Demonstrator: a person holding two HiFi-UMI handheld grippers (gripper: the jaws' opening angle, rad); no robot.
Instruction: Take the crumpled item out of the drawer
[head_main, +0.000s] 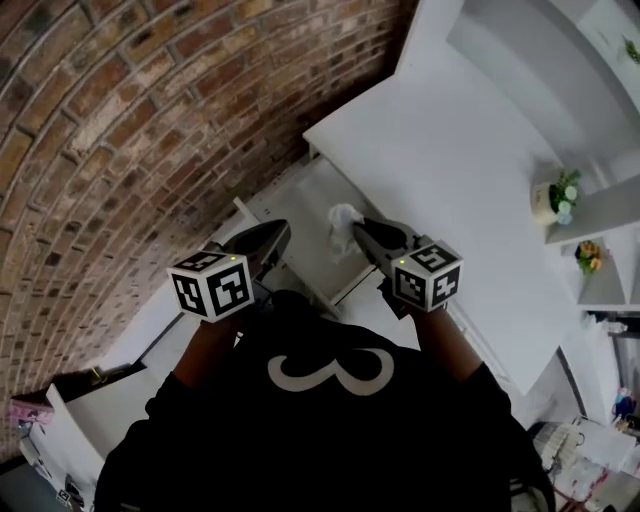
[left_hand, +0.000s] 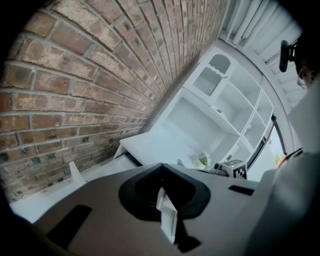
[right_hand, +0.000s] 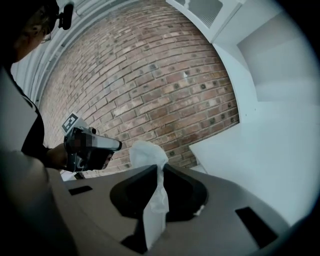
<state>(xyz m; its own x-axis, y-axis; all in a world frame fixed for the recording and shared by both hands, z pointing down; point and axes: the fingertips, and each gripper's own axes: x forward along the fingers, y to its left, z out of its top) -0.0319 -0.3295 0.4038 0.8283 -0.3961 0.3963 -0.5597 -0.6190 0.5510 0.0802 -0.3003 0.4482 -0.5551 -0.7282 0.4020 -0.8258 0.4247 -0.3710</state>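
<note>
The crumpled item (head_main: 343, 220) is a white wad of tissue-like paper. My right gripper (head_main: 358, 227) is shut on it and holds it above the open white drawer (head_main: 296, 196). In the right gripper view the wad (right_hand: 148, 155) sticks up from between the closed jaws of the right gripper (right_hand: 159, 172), and a strip of it hangs down between them. To the left, over the drawer's front edge, my left gripper (head_main: 282, 233) hovers with its jaws together. In its own view the left gripper (left_hand: 161, 170) holds nothing that I can make out.
A white desk top (head_main: 440, 170) runs to the right of the drawer. A brick wall (head_main: 130, 130) stands close on the left. A small potted plant (head_main: 553, 197) sits at the desk's far side by white shelves (head_main: 605, 285). Low white furniture (head_main: 95, 405) lies at the lower left.
</note>
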